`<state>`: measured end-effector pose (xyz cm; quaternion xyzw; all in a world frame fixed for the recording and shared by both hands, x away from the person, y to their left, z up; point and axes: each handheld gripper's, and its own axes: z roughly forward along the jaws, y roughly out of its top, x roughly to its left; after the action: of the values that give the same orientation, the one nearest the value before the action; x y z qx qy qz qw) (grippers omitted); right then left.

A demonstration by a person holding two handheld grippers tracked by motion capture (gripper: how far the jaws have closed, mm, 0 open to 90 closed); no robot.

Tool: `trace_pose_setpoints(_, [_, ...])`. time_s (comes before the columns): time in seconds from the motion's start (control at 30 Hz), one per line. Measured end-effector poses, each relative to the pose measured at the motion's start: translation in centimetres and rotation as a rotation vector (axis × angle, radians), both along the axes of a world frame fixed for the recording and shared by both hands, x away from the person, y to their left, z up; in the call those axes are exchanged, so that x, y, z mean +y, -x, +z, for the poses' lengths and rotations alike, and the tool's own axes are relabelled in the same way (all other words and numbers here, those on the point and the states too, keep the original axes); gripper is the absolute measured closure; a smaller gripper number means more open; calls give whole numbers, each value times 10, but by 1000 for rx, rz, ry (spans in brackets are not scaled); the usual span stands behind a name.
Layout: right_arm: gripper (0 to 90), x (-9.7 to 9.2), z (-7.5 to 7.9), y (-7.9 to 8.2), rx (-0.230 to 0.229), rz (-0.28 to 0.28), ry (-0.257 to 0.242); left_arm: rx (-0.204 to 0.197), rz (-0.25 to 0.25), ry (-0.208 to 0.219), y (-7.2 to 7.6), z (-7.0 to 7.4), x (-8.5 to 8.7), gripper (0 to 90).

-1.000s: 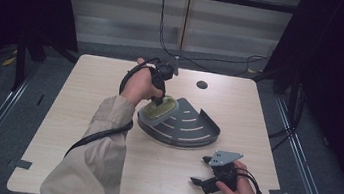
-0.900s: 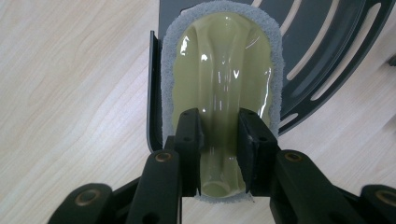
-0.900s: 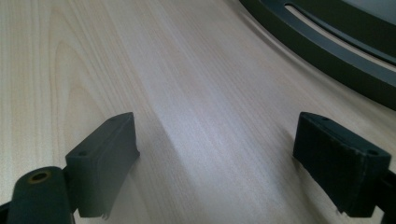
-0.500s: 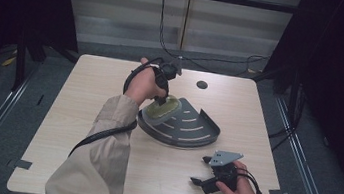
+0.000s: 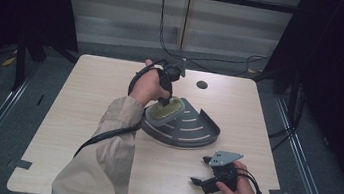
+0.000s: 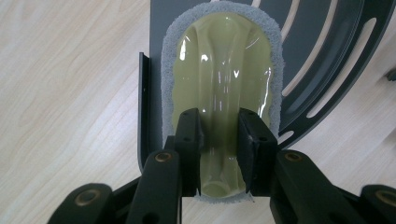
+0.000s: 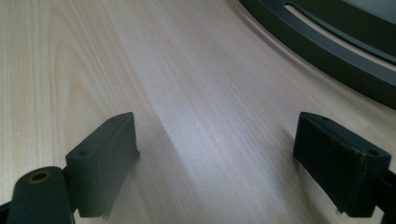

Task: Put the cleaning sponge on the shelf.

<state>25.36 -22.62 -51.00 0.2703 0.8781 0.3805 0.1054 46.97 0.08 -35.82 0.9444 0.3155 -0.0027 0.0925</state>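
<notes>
Since half a second ago my left gripper (image 5: 170, 84) has kept its place over the back corner of the rack (image 5: 191, 130), and the sponge (image 5: 165, 110) has barely shifted; my right hand has stayed put. My left arm reaches forward across the table (image 5: 83, 105), sleeve (image 5: 100, 163) bent at the elbow, the hand (image 5: 147, 86) curled round the grip with the jaws pointing down. In the left gripper view those jaws are clamped on the raised yellow-green handle of the sponge (image 6: 219, 93), whose grey pad lies on the dark slotted rack (image 6: 327, 56), hard against its straight edge. Further right, my right hand (image 5: 243, 192) rests near the front edge of the table, holding the right gripper (image 5: 203, 171) low and level. Its jaws stand wide apart over bare wood (image 7: 187, 93), the rack's curved rim (image 7: 327, 51) just ahead. No writing or labels can be read anywhere
</notes>
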Motion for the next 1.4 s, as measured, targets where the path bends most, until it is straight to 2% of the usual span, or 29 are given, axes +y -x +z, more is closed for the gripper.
trace_pose_setpoints(0.1, [131,0,0,0,4,1,-1,8,-11,-3,-1,-2,-1,714])
trace_pose_setpoints(0.7, [131,0,0,1,3,0,-3,-4,-4,-8,-3,-15,-1,713])
trace_pose_setpoints(0.87, [131,0,0,1,2,-1,-3,9,-14,-7,-5,-20,1,713])
trace_pose_setpoints(1.13, [131,0,0,1,0,-3,-2,7,5,-5,-6,-29,3,713])
trace_pose_setpoints(1.4, [131,0,0,1,2,-3,-3,5,2,-7,-7,-36,3,712])
